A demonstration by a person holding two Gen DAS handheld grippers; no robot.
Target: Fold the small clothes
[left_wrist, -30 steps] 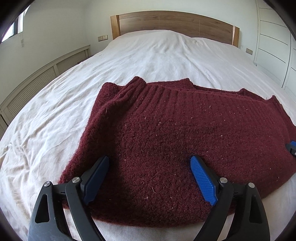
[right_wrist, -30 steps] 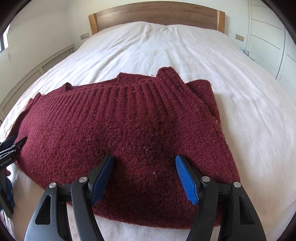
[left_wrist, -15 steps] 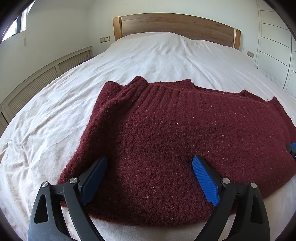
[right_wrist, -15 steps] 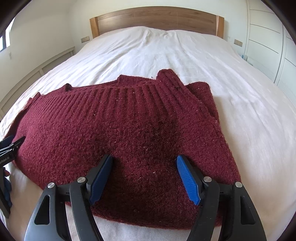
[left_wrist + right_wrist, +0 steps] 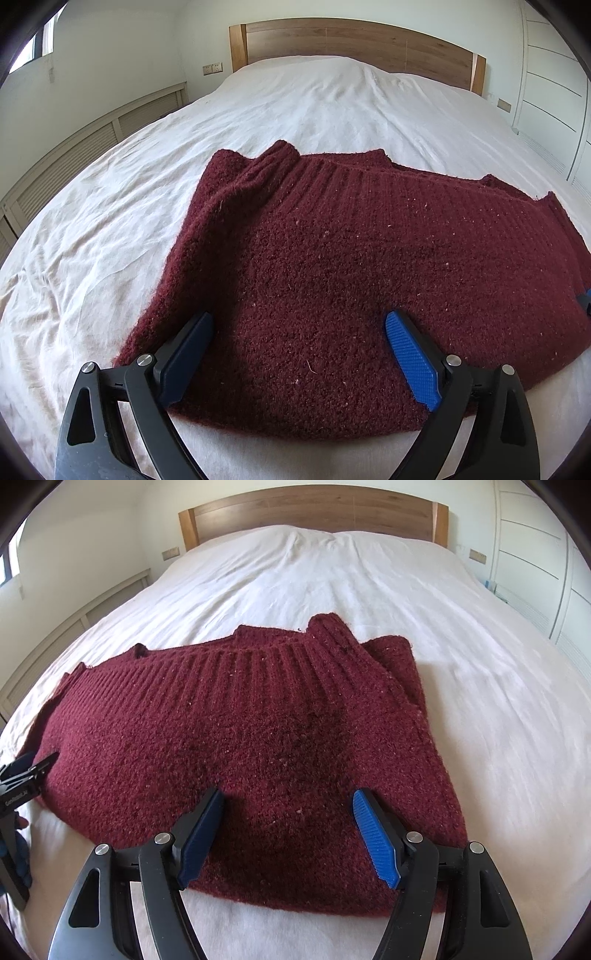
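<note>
Both claws higher above bed point(image 5: 295, 110)

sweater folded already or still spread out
Partly folded: the sweater lies flat on the bed, ribbed hem doubled over, layers showing at its right edge.

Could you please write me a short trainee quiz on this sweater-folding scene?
1. True or false: the left claw is shut on the maroon sweater.
2. Multiple choice: what does the sweater lie on? A) a wooden floor B) a white bed sheet C) a chair
3. Fill in: behind the bed stands a wooden ____.

Key
1. False. Both it and the right claw are open, with the fingers spread above the sweater's near edge.
2. B.
3. Headboard.
</note>
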